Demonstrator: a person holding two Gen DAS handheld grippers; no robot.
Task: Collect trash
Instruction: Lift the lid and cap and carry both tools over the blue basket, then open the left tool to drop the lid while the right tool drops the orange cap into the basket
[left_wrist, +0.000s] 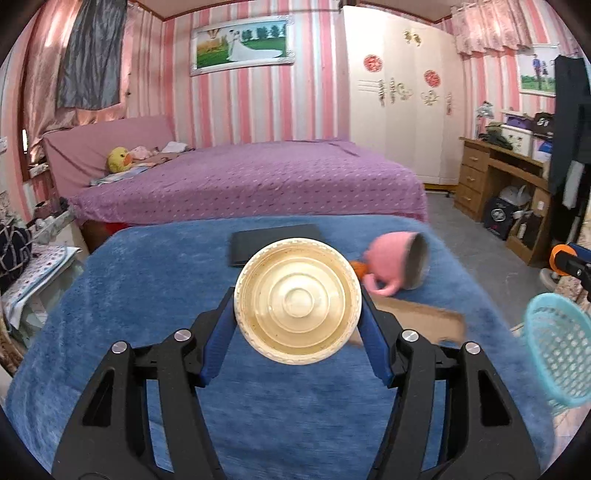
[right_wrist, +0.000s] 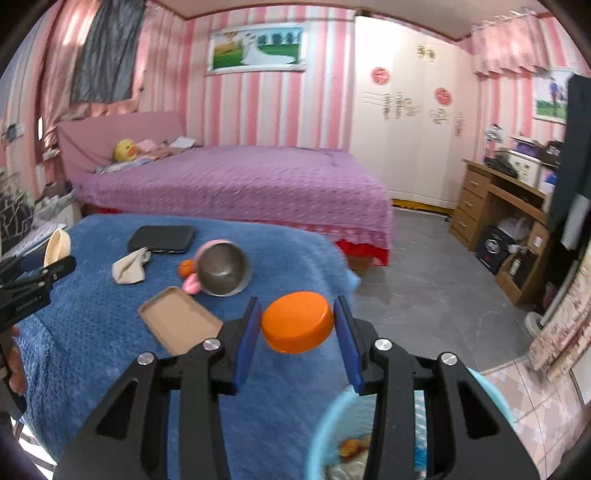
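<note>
My left gripper (left_wrist: 297, 306) is shut on a cream plastic lid (left_wrist: 297, 301), held above the blue-covered table (left_wrist: 147, 280); the lid also shows in the right wrist view (right_wrist: 57, 246). My right gripper (right_wrist: 297, 325) is shut on an orange round cap (right_wrist: 297, 322), held near the table's right edge. A light blue mesh basket (right_wrist: 332, 435) sits just below the right gripper with scraps inside; it also shows in the left wrist view (left_wrist: 557, 350).
On the table lie a tipped pink mug (right_wrist: 221, 271), a small orange object (right_wrist: 185, 268), a cardboard piece (right_wrist: 181, 321), a crumpled beige cloth (right_wrist: 130, 271) and a black case (right_wrist: 161, 239). A purple bed (right_wrist: 240, 184) stands behind; a wooden desk (right_wrist: 498, 206) at right.
</note>
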